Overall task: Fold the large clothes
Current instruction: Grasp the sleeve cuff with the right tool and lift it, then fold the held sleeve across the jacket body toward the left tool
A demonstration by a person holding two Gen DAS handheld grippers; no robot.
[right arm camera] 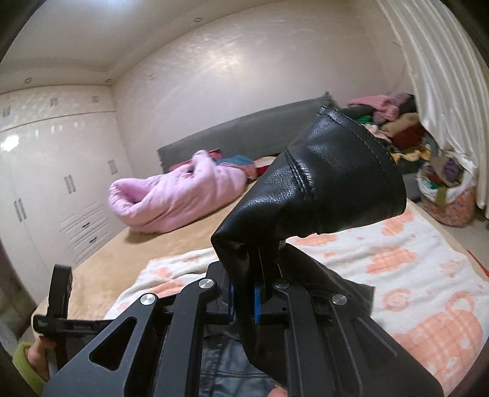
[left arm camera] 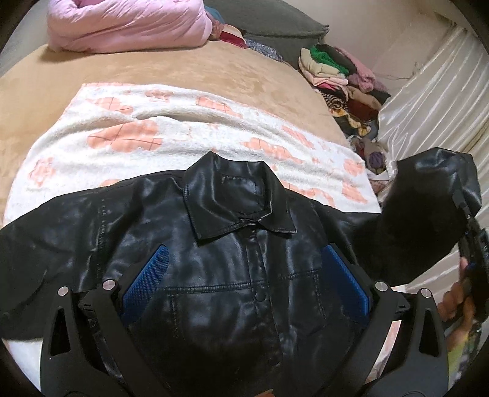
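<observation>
**Jacket flat on blanket, right sleeve pinched and raised**

I use the black leather jacket (left arm camera: pixel 232 259) as my landmark. It lies front up, buttoned, on the white blanket with peach patches (left arm camera: pixel 171 134), which is spread over the tan bed cover (left arm camera: pixel 189 70). Collar points away from me, toward the head of the bed.

My left gripper (left arm camera: pixel 241 274) hovers over the jacket's chest, jaws spread wide, blue pads (left arm camera: pixel 146 281) either side of the button placket. Nothing between them. I cannot tell if the pads touch the leather.

My right gripper (right arm camera: pixel 243 293) is clamped on the jacket's sleeve (right arm camera: pixel 321 183): blue pads (right arm camera: pixel 256 302) pressed together with black leather pinched between. The sleeve stands up above the jaws, cuff end flaring open toward the ceiling. In the left view the same sleeve (left arm camera: pixel 428 207) is raised off the bed at the jacket's right side, beside the right hand (left arm camera: pixel 458 302).

Beyond the jacket's collar, at the far end of the bed: a pink quilted bundle (left arm camera: pixel 128 24) and a grey pillow (left arm camera: pixel 269 21). Right of the jacket, off the bed edge, a pile of mixed clothes (left arm camera: pixel 345 82) against a cream curtain (left arm camera: pixel 428 91). White wardrobe (right arm camera: pixel 45 183) well apart, seen in the right view.
</observation>
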